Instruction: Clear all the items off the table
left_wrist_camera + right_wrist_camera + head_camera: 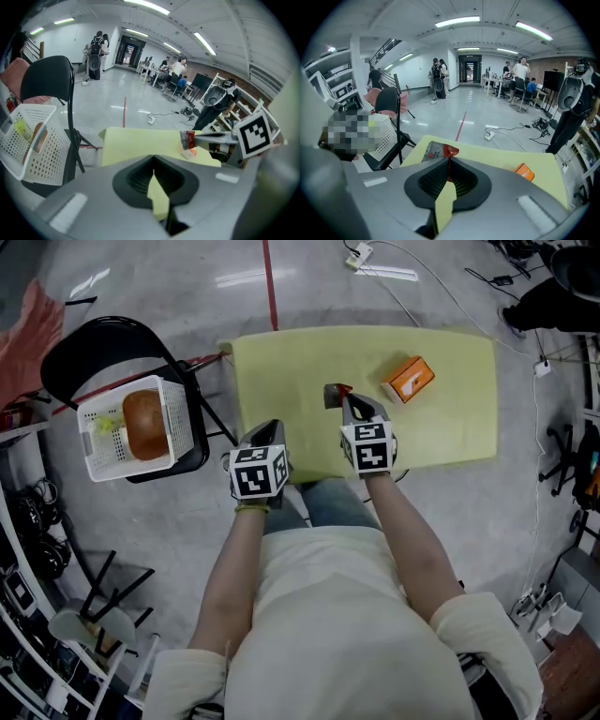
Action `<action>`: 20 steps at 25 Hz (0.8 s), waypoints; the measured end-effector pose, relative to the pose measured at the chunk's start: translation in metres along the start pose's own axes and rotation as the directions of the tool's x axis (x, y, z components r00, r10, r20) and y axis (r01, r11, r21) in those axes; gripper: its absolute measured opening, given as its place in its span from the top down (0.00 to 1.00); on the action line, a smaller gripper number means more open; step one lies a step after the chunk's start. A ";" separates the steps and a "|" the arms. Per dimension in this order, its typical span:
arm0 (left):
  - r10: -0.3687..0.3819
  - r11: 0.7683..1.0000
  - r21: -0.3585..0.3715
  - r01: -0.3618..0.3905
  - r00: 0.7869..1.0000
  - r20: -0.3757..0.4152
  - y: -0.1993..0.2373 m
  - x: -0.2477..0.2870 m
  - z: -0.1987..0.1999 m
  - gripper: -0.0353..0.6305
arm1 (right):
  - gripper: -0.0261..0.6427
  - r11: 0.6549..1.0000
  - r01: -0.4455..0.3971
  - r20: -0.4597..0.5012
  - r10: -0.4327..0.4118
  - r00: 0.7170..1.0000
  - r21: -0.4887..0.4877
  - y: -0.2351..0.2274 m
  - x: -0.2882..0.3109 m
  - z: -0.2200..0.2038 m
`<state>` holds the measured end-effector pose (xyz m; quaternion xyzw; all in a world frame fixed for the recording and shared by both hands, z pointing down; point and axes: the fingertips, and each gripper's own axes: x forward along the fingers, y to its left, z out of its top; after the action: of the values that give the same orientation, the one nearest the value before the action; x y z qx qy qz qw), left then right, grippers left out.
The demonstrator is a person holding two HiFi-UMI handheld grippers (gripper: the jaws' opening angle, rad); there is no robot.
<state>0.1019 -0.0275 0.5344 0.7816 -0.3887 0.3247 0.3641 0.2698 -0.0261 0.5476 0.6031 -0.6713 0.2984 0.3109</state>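
Sachet (438, 151) hangs pinched in the right tongs (449, 171) above the counter's (281, 362) near edge. Left tongs (153, 164) are pressed together, empty. Orange box (408, 378) lies on the counter, not yet cleared. Basket (103, 442) left of the counter already holds items.

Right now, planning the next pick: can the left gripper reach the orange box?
Probably not directly: the right gripper, shut on a packet, hangs between the left gripper and the orange box on the table's far right.
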 end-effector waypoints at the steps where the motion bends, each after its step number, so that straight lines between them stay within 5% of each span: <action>1: -0.001 1.000 0.001 0.001 1.000 0.002 0.002 -0.003 0.001 0.93 | 0.95 1.000 0.002 0.006 -0.002 1.000 -0.002 0.003 -0.003 0.003; 20: 0.001 1.000 -0.019 0.001 0.997 0.075 0.091 -0.094 0.021 0.93 | 0.95 0.996 -0.011 0.079 0.019 0.997 -0.090 0.107 -0.037 0.081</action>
<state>-0.0165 -0.0491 0.4781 0.7898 -0.4050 0.2915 0.3567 0.1620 -0.0557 0.4651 0.5949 -0.7005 0.2458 0.3083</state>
